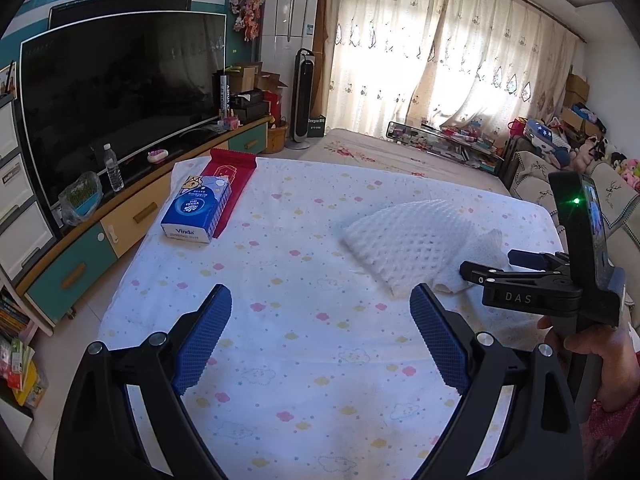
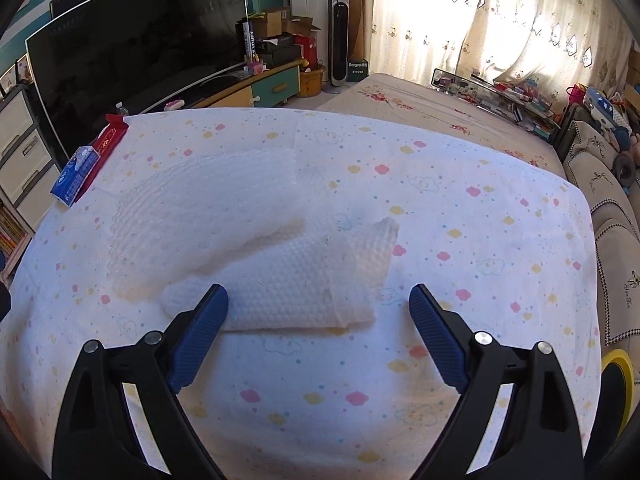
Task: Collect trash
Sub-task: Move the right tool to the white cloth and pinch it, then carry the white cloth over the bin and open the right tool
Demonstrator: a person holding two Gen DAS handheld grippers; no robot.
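A white foam net sleeve [image 1: 408,236] lies on the cloud-print cloth [image 1: 280,320], with a crumpled white paper towel [image 1: 480,256] against its right side. In the right wrist view the towel [image 2: 296,288] lies just ahead of my open right gripper [image 2: 318,300], the foam net [image 2: 200,216] behind it to the left. My left gripper [image 1: 320,304] is open and empty above bare cloth, left of the foam net. The right gripper also shows in the left wrist view [image 1: 516,268], beside the towel.
A blue Vinda tissue pack [image 1: 196,210] lies on a flat red bag [image 1: 230,184] at the cloth's far left corner. A TV cabinet [image 1: 120,220] with a large TV stands left. A sofa [image 2: 612,240] runs along the right. A yellow rim [image 2: 618,372] shows at lower right.
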